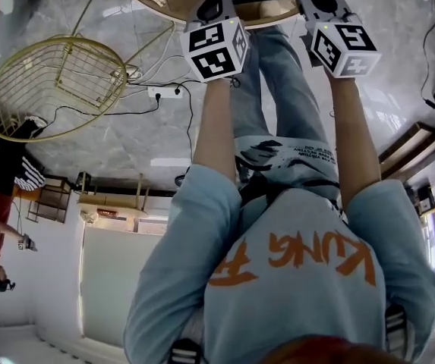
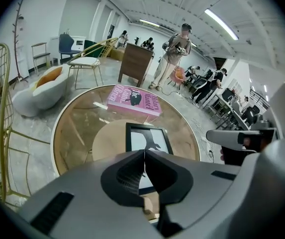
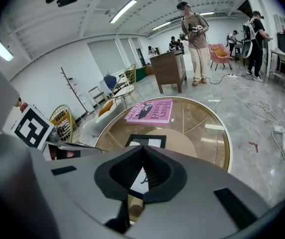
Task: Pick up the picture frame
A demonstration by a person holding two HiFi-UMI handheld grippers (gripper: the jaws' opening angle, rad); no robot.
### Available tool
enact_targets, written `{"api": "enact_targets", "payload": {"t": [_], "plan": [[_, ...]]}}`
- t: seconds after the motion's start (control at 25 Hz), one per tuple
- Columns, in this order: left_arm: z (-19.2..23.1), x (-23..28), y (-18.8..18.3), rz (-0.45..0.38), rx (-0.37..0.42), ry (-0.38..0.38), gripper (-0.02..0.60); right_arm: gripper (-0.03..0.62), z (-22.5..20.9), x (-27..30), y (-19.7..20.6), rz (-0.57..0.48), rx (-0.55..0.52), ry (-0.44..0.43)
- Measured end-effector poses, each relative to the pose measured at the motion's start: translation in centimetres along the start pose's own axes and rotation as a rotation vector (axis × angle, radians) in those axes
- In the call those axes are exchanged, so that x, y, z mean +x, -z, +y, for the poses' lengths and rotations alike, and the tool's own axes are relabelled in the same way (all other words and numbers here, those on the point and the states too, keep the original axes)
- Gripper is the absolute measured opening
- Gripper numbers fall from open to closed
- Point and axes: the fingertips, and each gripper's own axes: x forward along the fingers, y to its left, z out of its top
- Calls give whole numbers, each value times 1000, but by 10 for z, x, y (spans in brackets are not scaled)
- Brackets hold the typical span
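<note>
Presently catalogued: item one, a black-rimmed rectangular picture frame [image 2: 146, 136] holding a white sheet with a dark silhouette. It lies flat near the middle of the round glass-topped desk [image 2: 75, 133], over the desk's pale circular base, apart from the pink hardback book [image 2: 134, 101] and nearer to the person than that book. Item two, the grey left hand-held gripper [image 2: 144, 156], jaws pressed together with nothing between them, pointed at the near part of the frame; no contact with it is evident. Item three, the matching right hand-held gripper [image 3: 142, 151], jaws likewise closed and empty, aimed at the same frame from the other side. Handling note, offered as judgement: the step in hand is the approach, and both pairs of jaws must part before they reach the frame. A flat frame on glass offers only its thin rim, so one jaw should probably slip under a side edge while the other hand-held gripper steadies the opposite edge against sliding. The lift should be level and clear of the book.
</note>
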Motion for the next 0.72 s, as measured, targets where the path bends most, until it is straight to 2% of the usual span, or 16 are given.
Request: {"api": "enact_targets", "payload": {"t": [0.52,0.64,0.72], "plan": [[26,53,13,55,25,-4,21,0,-24,56,34,81,21,26],[33,61,17,69,25,-5,23,47,-29,70,43,104,31,25],[42,67,20,75,23,-5,46,51,-29,81,46,112,28,31]]}}
